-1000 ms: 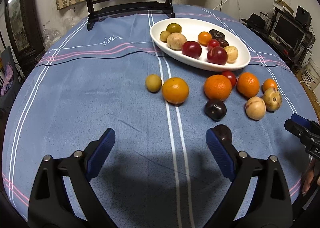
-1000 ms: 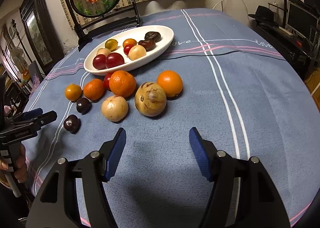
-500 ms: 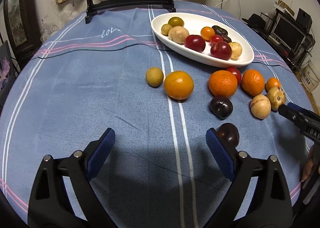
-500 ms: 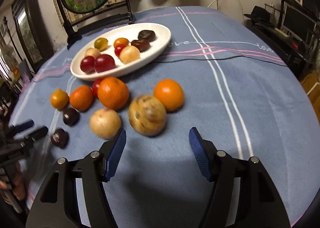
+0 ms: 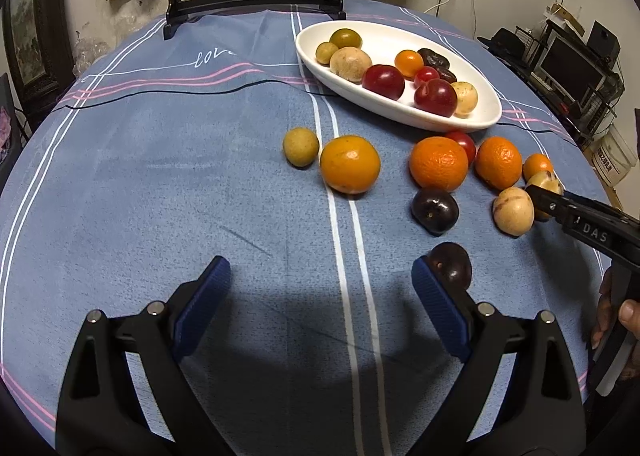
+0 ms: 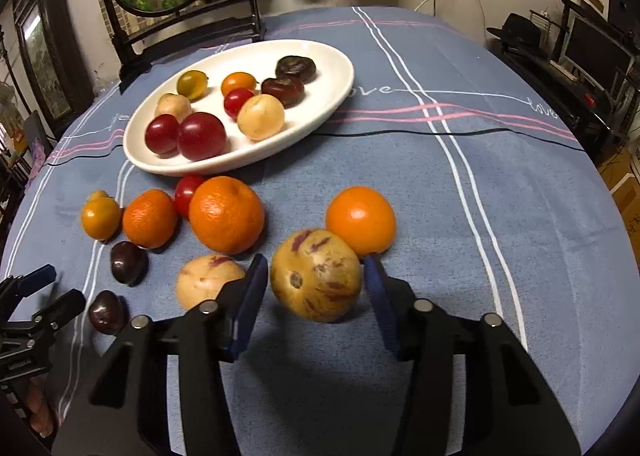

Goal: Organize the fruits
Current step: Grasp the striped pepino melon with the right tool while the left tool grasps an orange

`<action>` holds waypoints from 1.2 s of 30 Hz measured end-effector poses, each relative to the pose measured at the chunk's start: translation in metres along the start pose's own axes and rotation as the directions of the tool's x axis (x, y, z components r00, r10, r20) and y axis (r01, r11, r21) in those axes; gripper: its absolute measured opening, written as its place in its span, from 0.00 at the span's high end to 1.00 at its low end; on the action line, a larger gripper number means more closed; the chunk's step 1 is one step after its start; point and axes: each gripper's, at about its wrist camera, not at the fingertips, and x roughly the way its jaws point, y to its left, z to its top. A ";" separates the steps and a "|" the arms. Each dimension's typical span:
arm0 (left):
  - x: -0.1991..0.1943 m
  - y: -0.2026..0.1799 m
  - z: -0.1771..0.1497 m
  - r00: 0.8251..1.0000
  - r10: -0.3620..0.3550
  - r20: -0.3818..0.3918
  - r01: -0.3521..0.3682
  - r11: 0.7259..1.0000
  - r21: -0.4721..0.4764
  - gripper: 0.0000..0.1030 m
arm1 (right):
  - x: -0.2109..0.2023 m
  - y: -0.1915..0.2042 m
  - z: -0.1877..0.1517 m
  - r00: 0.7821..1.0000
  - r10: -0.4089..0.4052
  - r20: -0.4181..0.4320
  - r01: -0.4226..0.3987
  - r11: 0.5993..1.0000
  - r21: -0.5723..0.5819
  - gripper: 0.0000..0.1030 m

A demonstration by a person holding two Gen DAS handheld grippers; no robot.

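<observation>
Right gripper (image 6: 316, 288) moved in, fingers closing around striped fruit (image 6: 316, 276), left gripper (image 5: 320, 296) fingers apart, blue tablecloth (image 5: 160, 176) (striped), cluttered room.

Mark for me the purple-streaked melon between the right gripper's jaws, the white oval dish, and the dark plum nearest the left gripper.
Streaked melon (image 6: 316, 274), right wrist view: middle of its front skin.
White oval dish (image 6: 340, 76), right wrist view: bare inner wall at the right end.
Dark plum (image 5: 452, 265), left wrist view: top of its skin, beside the right pad.
</observation>
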 end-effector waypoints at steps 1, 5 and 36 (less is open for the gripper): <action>0.001 0.000 0.001 1.000 -0.004 -0.008 0.004 1.000 0.005 0.09 | 0.002 -0.002 -0.001 1.000 0.015 -0.006 -0.015 1.000 0.009 0.58; 0.000 0.001 0.010 1.000 0.025 0.014 -0.025 1.000 0.013 0.09 | -0.004 -0.008 -0.005 0.999 0.050 0.003 -0.051 0.998 0.032 0.59; 0.048 -0.023 0.065 0.996 0.033 -0.079 -0.031 0.999 0.026 0.63 | -0.032 -0.017 -0.025 0.982 0.182 0.052 -0.184 0.983 0.028 0.59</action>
